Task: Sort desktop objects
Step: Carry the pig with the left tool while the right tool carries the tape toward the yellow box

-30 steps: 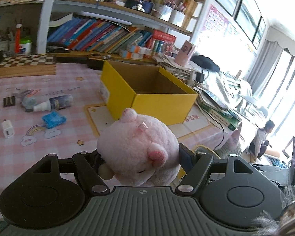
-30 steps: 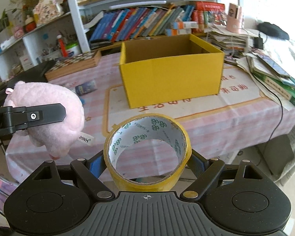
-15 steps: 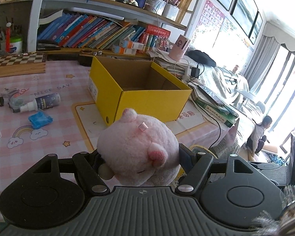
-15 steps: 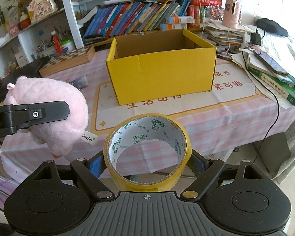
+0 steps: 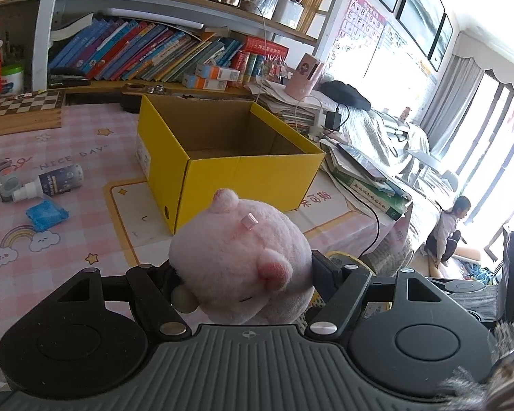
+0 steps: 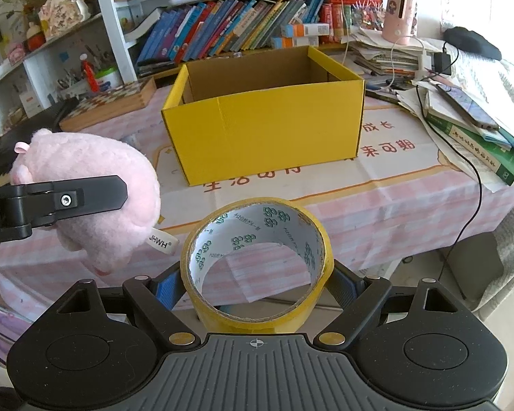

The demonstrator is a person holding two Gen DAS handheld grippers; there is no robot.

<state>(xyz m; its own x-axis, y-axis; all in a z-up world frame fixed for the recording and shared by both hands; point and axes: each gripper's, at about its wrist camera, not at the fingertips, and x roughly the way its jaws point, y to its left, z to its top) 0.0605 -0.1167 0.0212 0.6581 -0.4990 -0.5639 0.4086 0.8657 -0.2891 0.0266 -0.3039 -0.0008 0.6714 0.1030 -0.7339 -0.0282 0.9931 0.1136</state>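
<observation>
the left gripper (image 5: pixel 243 274) is clamped on a pink plush pig (image 5: pixel 243 257), its fingers pressing the toy's sides, and holds it in the air at the near edge of the table (image 5: pixel 51 257). from the right wrist view the same pig (image 6: pixel 89 185) hangs to the left, with one black finger (image 6: pixel 85 198) of the left gripper across its side and a white tag sticking out toward the tape. the right gripper (image 6: pixel 257 284) grips a yellow tape roll (image 6: pixel 257 260), pads against the roll's outer sides, the roll standing tilted so its printed inner face shows. it too is held in front of the table's near edge, not over the top. beyond both stands an open yellow box (image 6: pixel 264 130) on the pink checked cloth, its inside brown and bare as far as can be seen. left of the box on the table lie a spray bottle (image 5: pixel 51 181) and, nearer, a blue packet (image 5: pixel 46 214), well apart from the box. a chessboard case (image 5: pixel 20 109) sits at the far left, below a shelf of books (image 5: pixel 147 51). to the right of the box, stacked books and papers (image 6: pixel 476 130) crowd the table edge, with a black cable trailing down.
</observation>
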